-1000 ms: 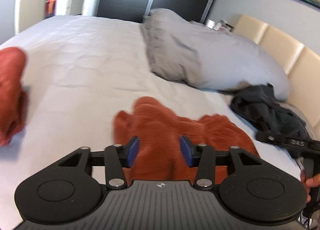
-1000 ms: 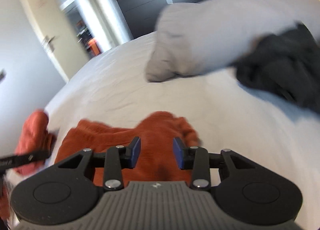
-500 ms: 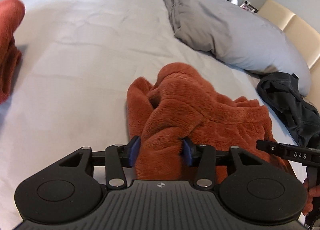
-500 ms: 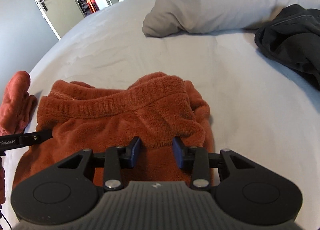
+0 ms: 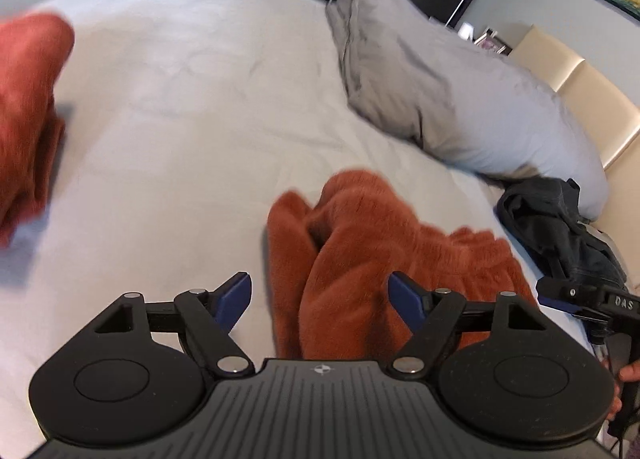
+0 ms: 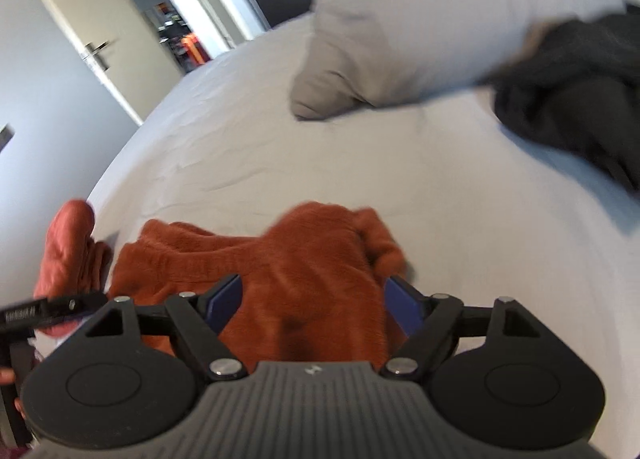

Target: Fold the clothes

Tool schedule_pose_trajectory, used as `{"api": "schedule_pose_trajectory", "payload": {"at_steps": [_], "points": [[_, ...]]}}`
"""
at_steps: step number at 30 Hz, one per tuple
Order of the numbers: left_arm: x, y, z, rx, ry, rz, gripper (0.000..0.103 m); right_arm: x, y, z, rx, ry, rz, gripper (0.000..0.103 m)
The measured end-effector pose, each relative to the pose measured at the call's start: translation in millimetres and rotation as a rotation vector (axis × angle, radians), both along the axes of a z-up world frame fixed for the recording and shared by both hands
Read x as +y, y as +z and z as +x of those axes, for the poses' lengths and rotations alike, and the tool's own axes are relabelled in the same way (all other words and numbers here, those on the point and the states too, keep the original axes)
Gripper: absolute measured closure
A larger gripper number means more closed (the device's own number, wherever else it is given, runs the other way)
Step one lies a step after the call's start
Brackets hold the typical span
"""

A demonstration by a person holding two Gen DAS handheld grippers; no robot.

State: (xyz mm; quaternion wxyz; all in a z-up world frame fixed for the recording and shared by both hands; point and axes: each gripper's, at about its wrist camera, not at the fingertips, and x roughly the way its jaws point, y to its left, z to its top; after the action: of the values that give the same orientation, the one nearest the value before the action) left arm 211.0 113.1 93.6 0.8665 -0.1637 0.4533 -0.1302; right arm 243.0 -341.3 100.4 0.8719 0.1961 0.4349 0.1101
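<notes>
White bedsheet (image 5: 192,147) bears rust fleece garment (image 5: 360,259), lengthwise toward pillow (image 5: 460,99); both jaws opening, released.

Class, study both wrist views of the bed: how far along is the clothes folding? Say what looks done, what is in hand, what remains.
Done: one rust piece lies bundled at the bed's far left. In hand: the fleece garment is doubled over on the sheet; the left gripper and right gripper are opening, pads clear of it. Left: the dark garment by the pillow lies crumpled.
</notes>
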Motion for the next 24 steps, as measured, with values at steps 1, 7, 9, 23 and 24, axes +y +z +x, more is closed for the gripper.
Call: {"api": "schedule_pose_trajectory", "payload": {"at_steps": [1, 7, 9, 23, 24], "points": [[3.1, -8.0, 0.6, 0.029, 0.001, -0.022, 0.028, -5.8, -8.0, 1.1, 0.034, -0.014, 0.026, 0.022], [20.2, -46.8, 6.0, 0.103, 0.067, -0.185, 0.023, -17.0, -60.8, 4.0, 0.197, -0.042, 0.132, 0.022], [19.4, -53.7, 9.7, 0.109, 0.068, -0.192, 0.021, -17.5, -73.9, 5.7, 0.228, -0.047, 0.184, 0.022], [7.0, -86.6, 31.1, 0.138, 0.058, -0.249, 0.014, -9.7, -96.8, 29.1, 0.255, 0.026, 0.279, 0.032], [5.6, -87.0, 31.8, 0.136, 0.057, -0.250, 0.016, -8.9, -97.1, 29.0, 0.253, 0.023, 0.286, 0.033]]}}
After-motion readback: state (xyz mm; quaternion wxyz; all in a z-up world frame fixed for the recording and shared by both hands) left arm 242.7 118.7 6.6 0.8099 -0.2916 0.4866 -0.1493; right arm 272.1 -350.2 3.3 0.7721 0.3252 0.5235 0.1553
